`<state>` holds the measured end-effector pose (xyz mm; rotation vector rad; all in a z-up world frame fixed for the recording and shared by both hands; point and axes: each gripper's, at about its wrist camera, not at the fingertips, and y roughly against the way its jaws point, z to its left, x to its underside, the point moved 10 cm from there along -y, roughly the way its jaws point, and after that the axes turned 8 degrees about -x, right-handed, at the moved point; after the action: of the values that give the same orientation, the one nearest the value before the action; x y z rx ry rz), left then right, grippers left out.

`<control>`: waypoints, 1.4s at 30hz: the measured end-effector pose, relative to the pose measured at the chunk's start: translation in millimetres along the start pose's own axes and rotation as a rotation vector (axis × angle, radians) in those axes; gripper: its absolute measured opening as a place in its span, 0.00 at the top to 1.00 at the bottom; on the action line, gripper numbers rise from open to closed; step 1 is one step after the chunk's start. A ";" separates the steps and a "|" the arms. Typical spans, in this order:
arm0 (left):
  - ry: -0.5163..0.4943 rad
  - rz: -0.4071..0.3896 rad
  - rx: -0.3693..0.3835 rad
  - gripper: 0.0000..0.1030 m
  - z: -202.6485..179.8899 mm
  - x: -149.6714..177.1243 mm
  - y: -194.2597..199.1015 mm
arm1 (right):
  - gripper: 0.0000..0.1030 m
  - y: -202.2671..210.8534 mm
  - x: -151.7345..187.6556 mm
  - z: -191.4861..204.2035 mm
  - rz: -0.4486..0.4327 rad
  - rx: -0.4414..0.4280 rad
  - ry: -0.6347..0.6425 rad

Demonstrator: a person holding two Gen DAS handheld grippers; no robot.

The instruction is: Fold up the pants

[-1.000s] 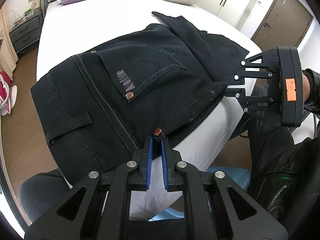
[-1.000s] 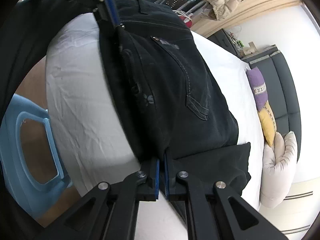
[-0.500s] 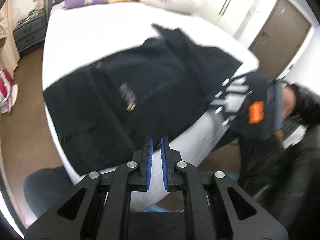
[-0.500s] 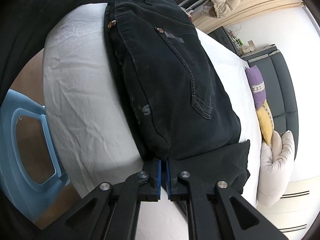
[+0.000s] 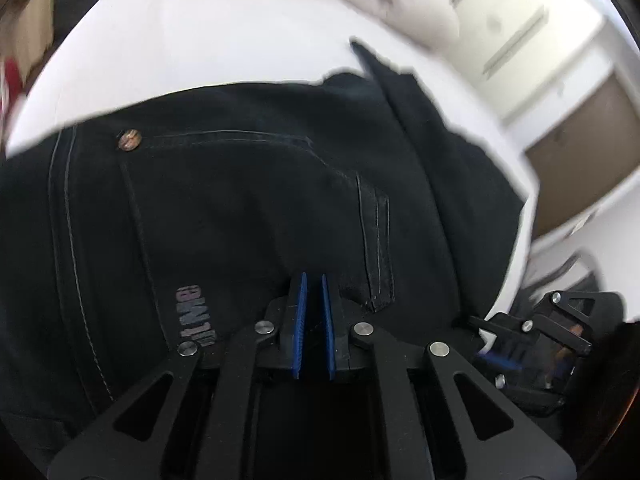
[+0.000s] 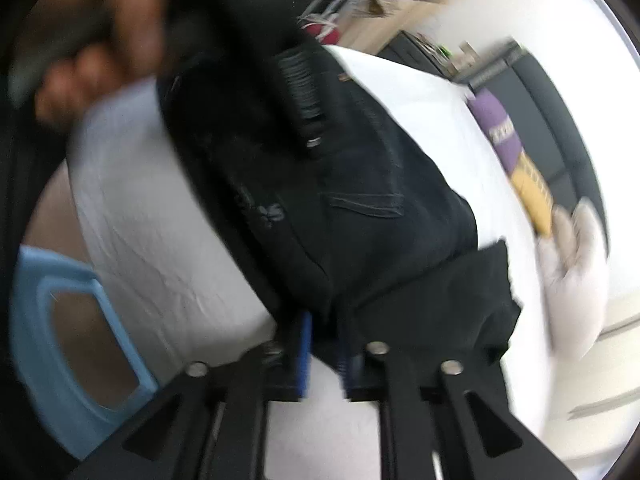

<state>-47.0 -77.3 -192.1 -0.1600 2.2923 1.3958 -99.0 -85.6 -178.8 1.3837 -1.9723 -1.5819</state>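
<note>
The black jeans (image 5: 248,208) lie folded on the white bed (image 5: 208,40), back pocket up, with a leg end sticking out at the far right. My left gripper (image 5: 314,284) hovers right over the pocket area, its blue pads nearly together with nothing between them. My right gripper (image 6: 325,320) is at the bed's near edge with its jaws a little apart around the fold of the jeans (image 6: 360,208); the view is blurred. It also shows in the left wrist view (image 5: 536,344) at lower right.
Purple and yellow pillows (image 6: 516,168) and a pale cushion (image 5: 404,4) lie at the head of the bed. A light blue plastic stool (image 6: 60,328) stands beside the bed. A brown door (image 5: 584,152) is at the far right. A hand (image 6: 92,36) holding the left gripper shows upper left.
My left gripper let go of the waistband corner, pulled back, then moved forward over the jeans. My right gripper's jaws have parted slightly at the fold. Both views are motion-blurred.
</note>
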 end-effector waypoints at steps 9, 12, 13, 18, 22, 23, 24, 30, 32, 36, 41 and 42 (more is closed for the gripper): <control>0.016 0.016 0.000 0.93 3.7 -2.6 -4.5 | 0.27 47.7 -5.9 -196.8 -0.258 -0.173 -0.781; 0.017 0.022 0.002 0.93 3.3 -3.3 -6.7 | 0.27 12.6 -7.8 -269.5 -0.176 -0.088 -0.911; 0.010 0.022 -0.004 0.93 7.2 0.1 -4.5 | 0.27 -2.0 -8.7 -283.1 -0.135 -0.067 -0.927; 0.010 0.027 -0.001 0.93 4.2 -2.6 -8.5 | 0.27 -96.0 -13.6 -330.8 0.055 -0.023 -1.023; 0.012 0.033 0.012 0.93 4.6 -1.8 -8.6 | 0.27 -147.3 -8.9 -343.1 0.116 -0.015 -1.114; 0.012 0.035 0.014 0.93 4.8 -2.2 -8.6 | 0.27 -154.8 -5.7 -345.3 0.130 -0.005 -1.127; 0.013 0.036 0.016 0.93 5.3 -2.5 -8.7 | 0.27 -163.6 -4.1 -346.6 0.146 0.009 -1.135; 0.018 0.039 0.022 0.93 9.5 -4.1 -9.0 | 0.39 -180.2 -1.9 -354.6 0.101 0.012 -1.155; 0.016 0.037 0.018 0.93 9.5 -3.7 -8.7 | 0.59 -176.6 -0.4 -357.5 0.092 0.019 -1.139; 0.016 0.038 0.010 0.93 9.1 -3.8 -9.2 | 0.94 -164.6 3.1 -366.3 0.072 0.023 -1.139; 0.011 0.043 -0.010 0.93 3.1 -3.2 -10.2 | 0.95 -94.9 42.7 -388.8 -0.157 0.031 -1.311; 0.009 0.045 -0.014 0.93 2.0 -3.3 -10.1 | 0.95 -79.1 59.0 -391.0 -0.203 0.035 -1.358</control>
<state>-40.2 -80.9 -199.7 -0.1208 2.3073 1.4366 182.0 -369.1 -120.8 0.3936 -2.4259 -3.0664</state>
